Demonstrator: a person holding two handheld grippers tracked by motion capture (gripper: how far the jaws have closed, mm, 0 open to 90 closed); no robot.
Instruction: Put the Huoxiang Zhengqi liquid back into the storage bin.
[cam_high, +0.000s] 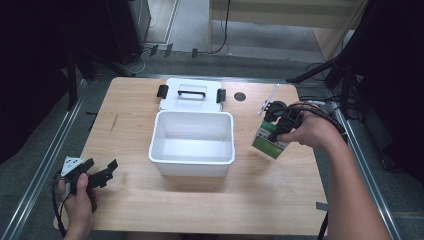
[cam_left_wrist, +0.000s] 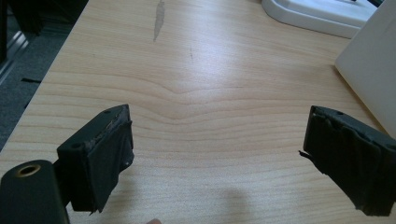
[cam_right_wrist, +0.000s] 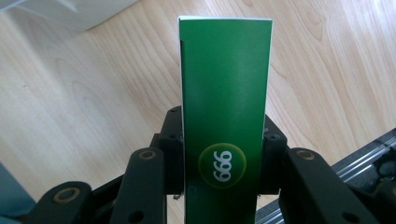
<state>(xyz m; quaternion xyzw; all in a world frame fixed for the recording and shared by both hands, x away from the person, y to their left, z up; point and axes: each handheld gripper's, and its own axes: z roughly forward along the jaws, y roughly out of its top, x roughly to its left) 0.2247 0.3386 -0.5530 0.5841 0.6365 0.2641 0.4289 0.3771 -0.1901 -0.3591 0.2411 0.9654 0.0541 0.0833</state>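
A green and white carton (cam_high: 270, 139) hangs tilted above the table at the right of the high view, with my right gripper (cam_high: 280, 129) shut on it. In the right gripper view the green carton (cam_right_wrist: 225, 116) stands between the two black jaws, which press on its sides. A white open bin (cam_high: 192, 142) sits mid-table, left of the carton. My left gripper (cam_high: 100, 171) rests at the table's front left corner, open with nothing between its fingers (cam_left_wrist: 105, 156).
The bin's white lid (cam_high: 190, 94) with a black handle and clips lies flat behind the bin. A round black hole (cam_high: 240, 96) marks the table near the lid. Metal rails run along both table sides. Bare wood lies in front of the bin.
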